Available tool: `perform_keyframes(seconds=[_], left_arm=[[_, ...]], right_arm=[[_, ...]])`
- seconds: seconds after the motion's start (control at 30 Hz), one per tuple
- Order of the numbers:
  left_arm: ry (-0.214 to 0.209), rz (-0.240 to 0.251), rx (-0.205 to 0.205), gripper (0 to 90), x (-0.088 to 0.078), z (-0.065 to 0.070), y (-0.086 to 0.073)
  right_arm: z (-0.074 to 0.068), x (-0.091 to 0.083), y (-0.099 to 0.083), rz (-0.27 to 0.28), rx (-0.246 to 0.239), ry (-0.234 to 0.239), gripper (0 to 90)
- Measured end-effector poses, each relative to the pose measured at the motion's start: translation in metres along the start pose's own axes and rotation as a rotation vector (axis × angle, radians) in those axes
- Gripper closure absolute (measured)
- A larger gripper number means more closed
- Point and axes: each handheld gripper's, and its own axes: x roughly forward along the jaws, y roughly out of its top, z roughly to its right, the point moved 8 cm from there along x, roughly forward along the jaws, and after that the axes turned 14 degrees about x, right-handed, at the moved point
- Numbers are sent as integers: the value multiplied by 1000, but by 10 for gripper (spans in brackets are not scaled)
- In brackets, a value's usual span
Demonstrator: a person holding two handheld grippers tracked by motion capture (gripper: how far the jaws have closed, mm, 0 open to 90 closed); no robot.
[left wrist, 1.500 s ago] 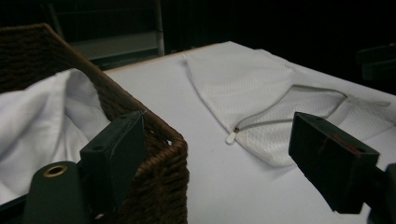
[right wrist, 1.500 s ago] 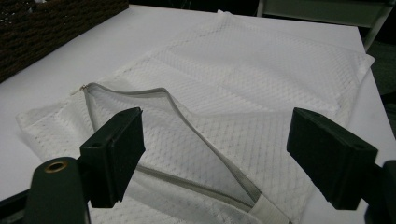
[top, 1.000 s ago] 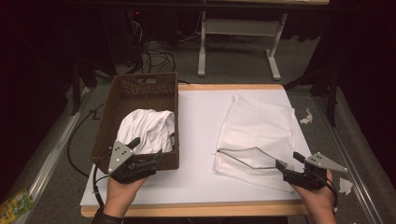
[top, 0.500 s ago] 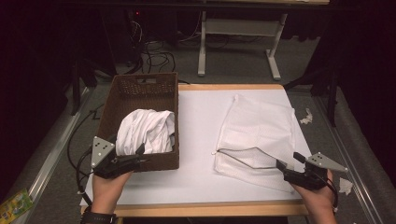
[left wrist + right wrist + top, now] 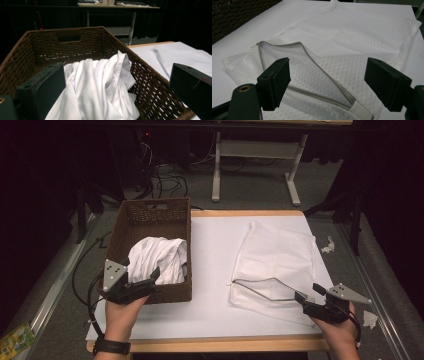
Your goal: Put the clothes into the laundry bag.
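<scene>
We are holding the left gripper [image 5: 150,281] over the near end of the wicker basket [image 5: 155,215], its jaws having just spread wide above the white cloth [image 5: 157,260] lying inside; the right gripper [image 5: 307,295], jaws spread and empty, is hovering at the unzipped mesh bag [image 5: 280,255] on the table [image 5: 215,270].

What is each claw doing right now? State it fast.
Left claw: open, jaws just opened, holding nothing, over the white cloth in the basket.
Right claw: open, holding nothing, at the mesh bag.
</scene>
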Motion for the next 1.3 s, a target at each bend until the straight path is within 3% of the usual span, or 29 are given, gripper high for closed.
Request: perform_keyframes(seconds=[0.23,0.33,0.4,0.53,0.67,0.77,0.83,0.9,1.0,1.3], left_arm=[[17,-4,8,27,25,-1,20],[-7,-46,17,19,41,0,23],[6,-62,27,20,50,-3,25],[-1,-114,-9,27,67,-12,24],[-34,-232,-5,25,82,-22,14],[-59,-365,-34,17,93,-34,2],[-70,-441,-23,10,97,-39,-6],[-89,-530,-7,7,102,-42,-16],[-128,-631,-36,6,107,-40,-31],[-164,-802,-72,4,119,-36,-57]], right_arm=[[1,-3,3,14,9,4,216],[2,-3,3,14,11,10,216],[2,-3,3,14,10,14,216],[2,-4,4,20,21,17,217],[3,-2,3,14,24,22,219],[4,-1,3,11,21,26,220],[4,0,3,10,18,27,220],[4,0,3,7,24,28,220],[5,0,3,6,20,32,220],[3,1,2,-2,13,35,221]])
